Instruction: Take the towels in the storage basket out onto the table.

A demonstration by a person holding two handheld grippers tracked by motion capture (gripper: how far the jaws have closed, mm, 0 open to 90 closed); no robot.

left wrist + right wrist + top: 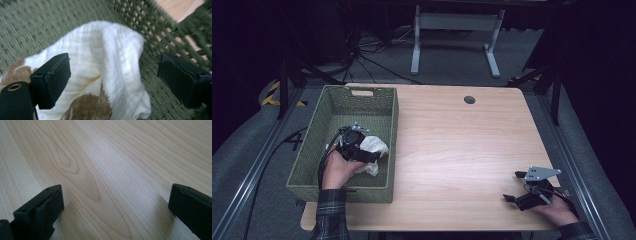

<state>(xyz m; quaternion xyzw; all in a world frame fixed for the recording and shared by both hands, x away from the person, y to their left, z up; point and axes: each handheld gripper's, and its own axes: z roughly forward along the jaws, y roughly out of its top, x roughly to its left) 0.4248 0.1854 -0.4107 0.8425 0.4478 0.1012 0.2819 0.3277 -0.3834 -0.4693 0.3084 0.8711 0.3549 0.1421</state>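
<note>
A crumpled white cloth [373, 148] with brown patches lies in the green woven basket [312, 145], against its right wall. My left gripper [362, 150] reaches down into the basket over the cloth. In the left gripper view the cloth [100, 65] lies between the wide-apart jaws; the pads [58, 80] do not press on it, so the gripper [113, 80] is open. My right gripper [513, 186] rests at the table's front right corner, open, with bare wood between its jaws [115, 207].
The basket's right wall [160, 32] stands close behind the cloth. The wooden table [462, 145] has a round cable hole [469, 99] near its far edge. A white desk frame [457, 40] and cables lie on the floor beyond.
</note>
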